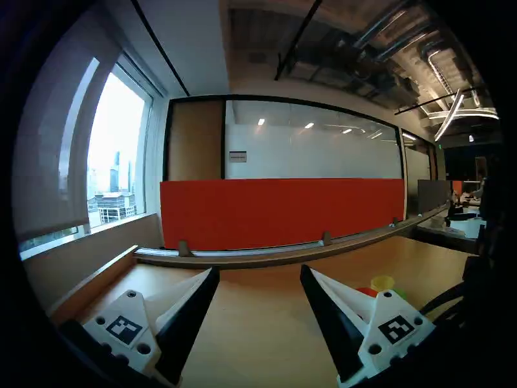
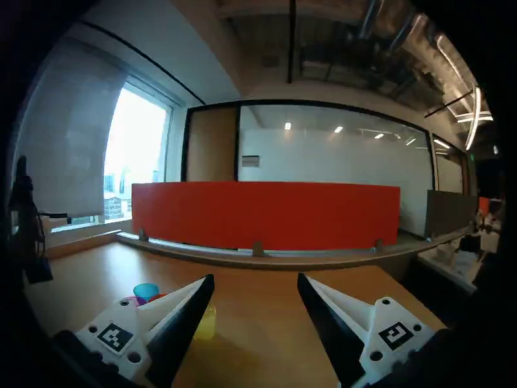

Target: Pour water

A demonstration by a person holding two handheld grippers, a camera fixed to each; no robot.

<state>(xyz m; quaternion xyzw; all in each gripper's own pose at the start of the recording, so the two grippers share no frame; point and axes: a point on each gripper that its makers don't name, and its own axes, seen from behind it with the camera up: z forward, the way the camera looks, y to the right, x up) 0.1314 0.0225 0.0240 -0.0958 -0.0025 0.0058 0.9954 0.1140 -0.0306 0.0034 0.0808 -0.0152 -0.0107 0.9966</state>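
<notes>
Grippers poised over a wooden desk [image 1: 258, 343]. The left gripper [image 1: 259, 269] has its fingers spread wide with nothing between them, as does the right gripper [image 2: 255, 277]. A yellow cup [image 1: 382, 282] stands among other small cups just outside the left gripper's right finger. A blue cup [image 2: 147, 291] sits beside the right gripper's left finger. The cups look like light, smooth plastic, easily tipped or squeezed out of shape. Grasp one across the mid-wall with gentle pressure. Their contents cannot be told.

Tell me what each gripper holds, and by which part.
Nothing is held. The left gripper and the right gripper both stand open over the desk, with nothing between their jaws.
</notes>
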